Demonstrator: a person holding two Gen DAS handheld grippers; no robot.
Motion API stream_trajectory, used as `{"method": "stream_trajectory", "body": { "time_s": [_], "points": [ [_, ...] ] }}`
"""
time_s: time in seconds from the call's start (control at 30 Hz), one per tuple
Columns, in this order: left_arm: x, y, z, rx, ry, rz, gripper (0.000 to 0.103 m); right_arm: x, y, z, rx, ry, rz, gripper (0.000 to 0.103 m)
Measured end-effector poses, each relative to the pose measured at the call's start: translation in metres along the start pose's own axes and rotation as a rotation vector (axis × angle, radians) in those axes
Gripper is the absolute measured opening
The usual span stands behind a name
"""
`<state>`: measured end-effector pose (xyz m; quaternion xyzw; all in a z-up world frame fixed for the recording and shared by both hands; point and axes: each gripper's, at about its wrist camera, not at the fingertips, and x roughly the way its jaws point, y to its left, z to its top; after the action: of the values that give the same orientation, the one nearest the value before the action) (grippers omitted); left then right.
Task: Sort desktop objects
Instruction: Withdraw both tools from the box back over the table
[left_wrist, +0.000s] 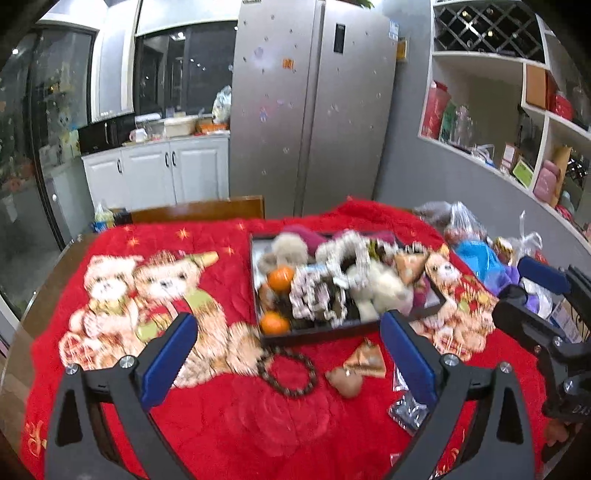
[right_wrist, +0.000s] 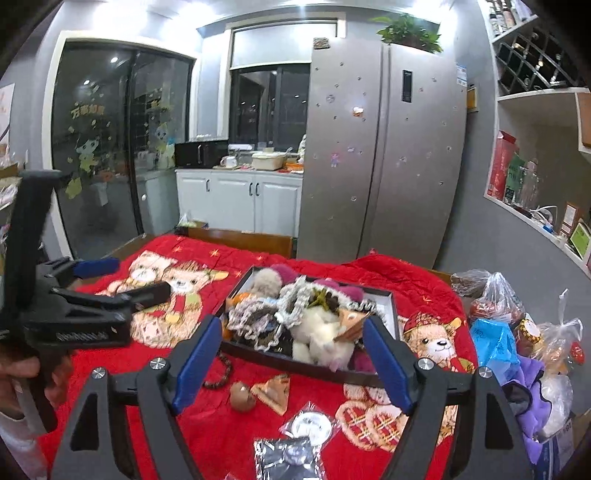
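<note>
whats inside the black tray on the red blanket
The black tray holds two oranges, a white plush toy, beaded white loops, a tan pompom and maroon fluff. The pile covers the tray's floor, so anything underneath is hidden.

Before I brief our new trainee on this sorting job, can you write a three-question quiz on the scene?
1. True or false: the left gripper is shut on the bead bracelet.
2. How many oranges show in the black tray?
3. The brown nut lies: A) in the tray B) on the red blanket C) in the right gripper

Key: 1 false, both grippers are open and empty; 2 two; 3 B.
</note>
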<state>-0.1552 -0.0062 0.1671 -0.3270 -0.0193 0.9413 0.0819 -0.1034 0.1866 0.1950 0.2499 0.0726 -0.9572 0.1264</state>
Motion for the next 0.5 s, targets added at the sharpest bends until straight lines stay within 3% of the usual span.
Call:
{"method": "stream_trajectory", "body": {
  "time_s": [0.17, 0.5],
  "points": [
    [0.027, -0.004, -0.022, 0.011, 0.046, 0.015, 0.100, 0.011, 0.004, -0.021, -0.038, 0.043, 0.008, 0.081],
    [0.083, 0.012, -0.058, -0.034, 0.133, 0.002, 0.100, 0.055, -0.012, -0.052, 0.001, 0.136, 0.034, 0.081]
  ]
}}
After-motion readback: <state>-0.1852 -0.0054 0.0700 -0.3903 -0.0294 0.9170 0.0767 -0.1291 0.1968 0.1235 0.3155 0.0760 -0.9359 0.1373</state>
